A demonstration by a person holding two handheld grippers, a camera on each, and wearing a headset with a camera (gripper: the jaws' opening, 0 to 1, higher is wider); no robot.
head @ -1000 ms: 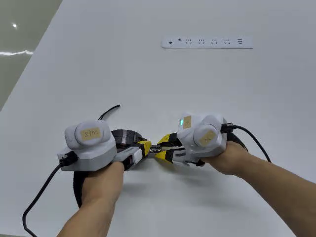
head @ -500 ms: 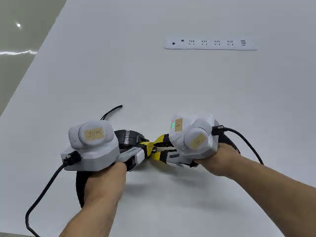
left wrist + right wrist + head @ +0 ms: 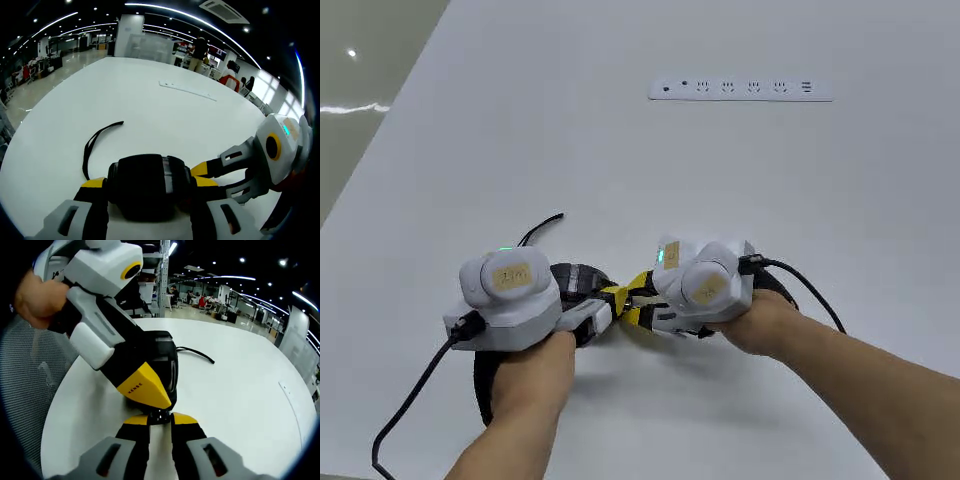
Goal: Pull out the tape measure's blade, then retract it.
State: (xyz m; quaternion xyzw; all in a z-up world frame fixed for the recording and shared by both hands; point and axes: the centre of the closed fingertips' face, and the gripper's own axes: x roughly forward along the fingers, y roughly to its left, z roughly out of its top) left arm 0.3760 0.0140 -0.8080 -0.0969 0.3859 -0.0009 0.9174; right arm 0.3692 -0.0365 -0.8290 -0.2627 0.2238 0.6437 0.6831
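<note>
Where the left claw grips, the tape measure is rounded, black.

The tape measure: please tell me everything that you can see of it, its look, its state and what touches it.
The tape measure has a black, rounded case that looks like plastic. It seems to rest on the white table, clamped between the yellow-tipped jaws of the left gripper. A black strap trails from it across the table. The right gripper pinches the blade end right at the case, so hardly any blade is out.
</note>
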